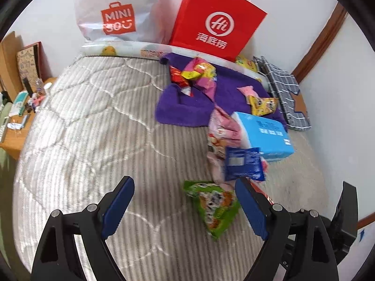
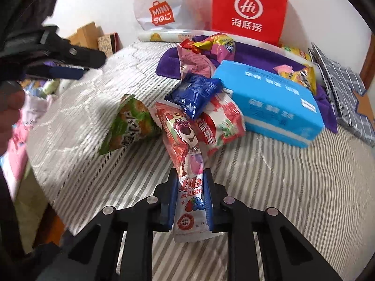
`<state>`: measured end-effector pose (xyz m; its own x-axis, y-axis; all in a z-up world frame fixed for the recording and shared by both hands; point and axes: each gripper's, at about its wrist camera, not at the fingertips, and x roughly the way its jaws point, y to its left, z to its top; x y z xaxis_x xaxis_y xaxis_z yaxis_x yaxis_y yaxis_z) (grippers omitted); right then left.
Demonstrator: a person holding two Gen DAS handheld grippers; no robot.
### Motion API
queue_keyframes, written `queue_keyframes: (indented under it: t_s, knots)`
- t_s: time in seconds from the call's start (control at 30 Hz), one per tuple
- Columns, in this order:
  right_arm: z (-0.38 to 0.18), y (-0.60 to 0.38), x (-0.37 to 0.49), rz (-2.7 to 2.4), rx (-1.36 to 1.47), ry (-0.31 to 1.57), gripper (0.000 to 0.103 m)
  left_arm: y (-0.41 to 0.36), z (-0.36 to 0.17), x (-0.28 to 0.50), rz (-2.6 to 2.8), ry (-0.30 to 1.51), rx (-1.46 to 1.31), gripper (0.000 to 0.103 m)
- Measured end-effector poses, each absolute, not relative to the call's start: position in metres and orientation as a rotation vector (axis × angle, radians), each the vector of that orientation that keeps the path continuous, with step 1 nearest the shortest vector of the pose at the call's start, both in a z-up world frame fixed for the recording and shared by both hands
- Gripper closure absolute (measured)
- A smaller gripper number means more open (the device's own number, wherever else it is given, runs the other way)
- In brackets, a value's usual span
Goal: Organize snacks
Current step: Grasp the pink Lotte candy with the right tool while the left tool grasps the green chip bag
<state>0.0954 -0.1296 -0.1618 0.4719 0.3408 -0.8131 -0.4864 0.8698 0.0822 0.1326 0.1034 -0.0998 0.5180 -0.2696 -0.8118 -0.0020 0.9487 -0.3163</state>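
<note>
My right gripper (image 2: 190, 175) is shut on a long pink Lotso bear snack packet (image 2: 187, 159), holding its lower part just above the striped bed. My left gripper (image 1: 185, 187) is open and empty, its jaws wide either side of a green snack bag (image 1: 214, 207) lying on the bed; that green bag also shows in the right wrist view (image 2: 131, 124). A blue cookie packet (image 1: 243, 162) (image 2: 195, 93) lies on a red-and-white packet (image 2: 220, 126) beside a blue tissue box (image 1: 264, 133) (image 2: 276, 103). More snacks (image 1: 196, 72) sit on a purple towel (image 1: 187, 107).
A red paper bag (image 1: 211, 21) and a white Miniso bag (image 1: 117, 11) lean on the wall behind the bed. A checked cloth item (image 1: 288, 93) lies at the right. A wooden side table (image 1: 21, 117) with small items stands left of the bed.
</note>
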Motion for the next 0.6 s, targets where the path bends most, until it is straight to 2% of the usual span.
queue_keyframes:
  t_s: [0.33, 0.6]
  knots:
    - [-0.150, -0.189, 0.083, 0.338, -0.123, 0.906, 0.083, 0.058, -0.120, 0.128, -0.218, 1.053, -0.213, 0.015]
    - [-0.169, -0.236, 0.119, 0.169, -0.024, 0.985, 0.082, 0.048, -0.149, 0.133, -0.177, 1.096, -0.210, 0.017]
